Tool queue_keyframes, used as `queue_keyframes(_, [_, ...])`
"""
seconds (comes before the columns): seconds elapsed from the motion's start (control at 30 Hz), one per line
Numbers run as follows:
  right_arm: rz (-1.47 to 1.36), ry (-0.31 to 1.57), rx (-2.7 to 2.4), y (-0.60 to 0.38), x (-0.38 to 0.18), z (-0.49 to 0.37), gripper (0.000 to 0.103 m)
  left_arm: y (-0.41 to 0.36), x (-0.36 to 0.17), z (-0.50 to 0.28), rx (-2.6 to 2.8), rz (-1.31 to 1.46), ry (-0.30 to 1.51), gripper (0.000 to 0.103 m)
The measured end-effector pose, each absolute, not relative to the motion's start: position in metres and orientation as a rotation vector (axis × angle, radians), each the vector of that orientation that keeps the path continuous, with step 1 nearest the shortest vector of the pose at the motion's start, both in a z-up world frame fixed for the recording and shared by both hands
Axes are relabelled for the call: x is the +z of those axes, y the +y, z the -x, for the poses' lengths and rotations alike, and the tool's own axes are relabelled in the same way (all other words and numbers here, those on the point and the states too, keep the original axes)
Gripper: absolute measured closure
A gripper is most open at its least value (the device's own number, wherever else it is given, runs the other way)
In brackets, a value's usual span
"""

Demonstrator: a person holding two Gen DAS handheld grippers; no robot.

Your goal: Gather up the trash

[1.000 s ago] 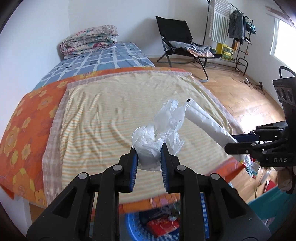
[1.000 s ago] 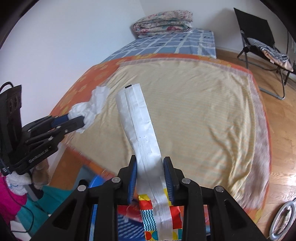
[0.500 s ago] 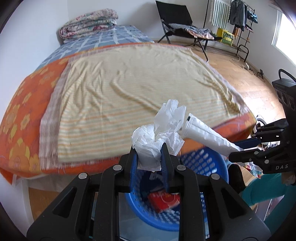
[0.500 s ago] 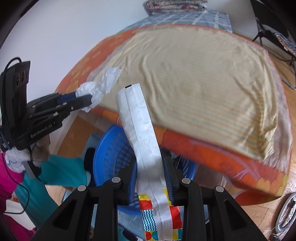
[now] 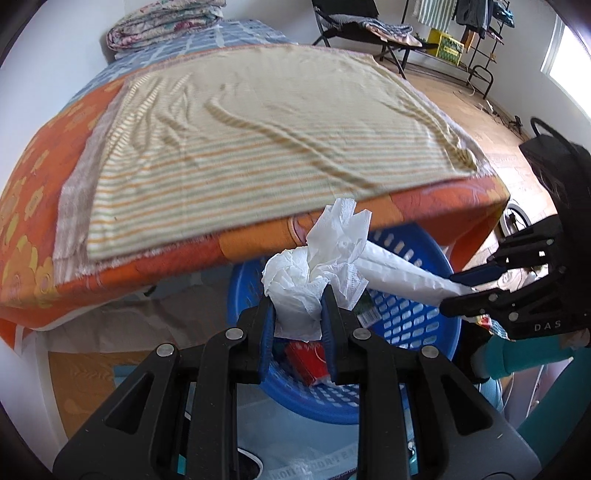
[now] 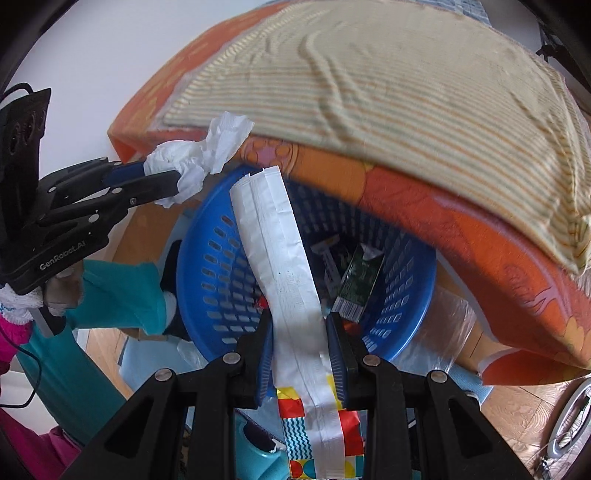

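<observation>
My left gripper (image 5: 297, 301) is shut on a crumpled white tissue (image 5: 314, 266), seen from the side as the tissue (image 6: 195, 162) in the right wrist view, over the near rim of a blue plastic basket (image 5: 402, 310). My right gripper (image 6: 300, 325) is shut on a long white snack wrapper (image 6: 277, 251) with a coloured printed end, held above the basket (image 6: 207, 266). The same wrapper (image 5: 399, 273) crosses in from the right beside the tissue. Inside the basket lie a green carton (image 6: 356, 284) and a red packet (image 5: 308, 360).
The basket stands on the floor against the bed's foot edge (image 6: 406, 192), which overhangs part of it. A striped sheet (image 5: 258, 140) over an orange cover tops the bed. A person's teal sleeve (image 6: 122, 291) is at the left. A folding chair (image 5: 354, 26) and clothes rack stand at the back.
Both grippers have come down and back from above the bed to over the blue basket, each still holding its piece of trash. The basket now fills the lower middle of both views.
</observation>
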State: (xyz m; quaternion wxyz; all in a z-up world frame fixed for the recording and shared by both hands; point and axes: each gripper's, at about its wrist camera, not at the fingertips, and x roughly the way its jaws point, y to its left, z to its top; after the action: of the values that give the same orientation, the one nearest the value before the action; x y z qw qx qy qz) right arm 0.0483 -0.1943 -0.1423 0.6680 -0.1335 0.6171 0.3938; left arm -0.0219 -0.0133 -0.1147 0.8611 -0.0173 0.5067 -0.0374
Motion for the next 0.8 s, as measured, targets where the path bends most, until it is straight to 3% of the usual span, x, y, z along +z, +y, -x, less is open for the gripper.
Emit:
queue_keyframes(0.67, [0.342, 1.397, 0.852, -0.18, -0.151, -0.049, 0.071, -0.026, -0.152, 0.018, -0.106, 0.017, 1.181, 0.081])
queue_keyframes(0.73, [0.347, 1.385, 0.851, -0.179, -0.148, -0.049, 0.068, -0.027, -0.152, 0.017, -0.107, 0.021, 1.181, 0.078])
queue_keyframes(0.8, [0.343, 1.368, 0.853, -0.18, -0.145, -0.049, 0.057, -0.027, -0.152, 0.016, -0.11, 0.023, 1.181, 0.073])
